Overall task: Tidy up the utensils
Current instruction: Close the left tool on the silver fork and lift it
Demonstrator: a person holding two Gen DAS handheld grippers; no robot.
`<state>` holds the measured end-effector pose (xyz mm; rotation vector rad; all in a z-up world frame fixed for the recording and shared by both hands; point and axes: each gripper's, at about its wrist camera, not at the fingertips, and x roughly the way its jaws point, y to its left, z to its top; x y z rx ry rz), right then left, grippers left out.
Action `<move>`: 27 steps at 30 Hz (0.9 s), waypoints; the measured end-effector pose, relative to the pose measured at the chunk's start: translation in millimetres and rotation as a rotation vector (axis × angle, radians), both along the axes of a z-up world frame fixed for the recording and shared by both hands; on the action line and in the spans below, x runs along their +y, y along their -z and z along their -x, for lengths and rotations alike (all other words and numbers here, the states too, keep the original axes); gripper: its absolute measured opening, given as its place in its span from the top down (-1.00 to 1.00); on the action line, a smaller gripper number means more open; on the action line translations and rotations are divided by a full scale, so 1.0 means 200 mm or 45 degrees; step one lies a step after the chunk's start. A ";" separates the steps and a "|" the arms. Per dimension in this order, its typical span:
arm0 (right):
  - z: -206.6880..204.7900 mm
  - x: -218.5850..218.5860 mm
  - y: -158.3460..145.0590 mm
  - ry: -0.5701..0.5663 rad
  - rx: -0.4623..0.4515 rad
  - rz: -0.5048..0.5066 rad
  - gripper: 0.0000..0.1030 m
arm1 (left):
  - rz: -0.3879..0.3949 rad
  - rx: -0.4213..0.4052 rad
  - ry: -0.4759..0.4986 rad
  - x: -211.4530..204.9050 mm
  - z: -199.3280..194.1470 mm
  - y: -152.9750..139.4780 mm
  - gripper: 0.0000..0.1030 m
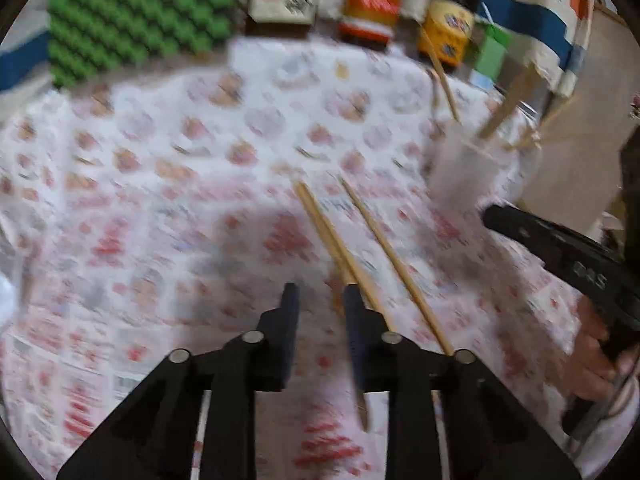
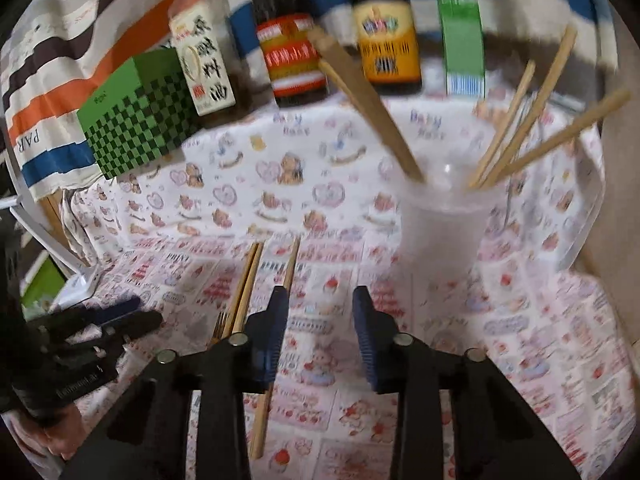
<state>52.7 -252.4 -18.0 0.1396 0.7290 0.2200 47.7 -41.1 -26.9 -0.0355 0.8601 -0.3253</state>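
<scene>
A clear plastic cup [image 2: 442, 216] stands on the patterned tablecloth with several wooden chopsticks [image 2: 516, 132] standing in it; the cup also shows in the left wrist view [image 1: 460, 168]. Loose chopsticks [image 1: 344, 248] lie flat on the cloth; they show in the right wrist view too [image 2: 246, 284]. My left gripper [image 1: 320, 300] is open and empty, its right finger over a lying chopstick pair. My right gripper [image 2: 320, 300] is open and empty, just in front of the cup, with one chopstick [image 2: 290, 264] passing under its left finger.
Three sauce bottles [image 2: 292, 40] stand at the table's back edge, with a green checkered box [image 2: 136, 120] to their left and a green carton [image 2: 462, 44] to the right. A striped cloth [image 2: 60, 60] hangs behind. The table edge drops off at right.
</scene>
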 end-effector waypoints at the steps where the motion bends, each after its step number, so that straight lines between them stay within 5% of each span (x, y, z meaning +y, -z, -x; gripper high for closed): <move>1: 0.00 0.00 0.01 0.003 0.000 0.009 0.39 | 0.006 0.014 0.020 -0.01 0.00 0.01 0.60; 13: -0.02 0.02 0.02 -0.047 0.065 -0.011 0.39 | -0.045 0.088 0.079 -0.09 -0.03 0.13 0.61; 22: -0.02 0.03 0.02 -0.029 0.056 0.020 0.39 | -0.149 0.058 0.108 -0.13 -0.01 0.14 0.87; 27: -0.02 0.04 0.03 -0.065 0.088 0.010 0.39 | -0.109 0.092 0.071 -0.09 -0.03 0.13 0.95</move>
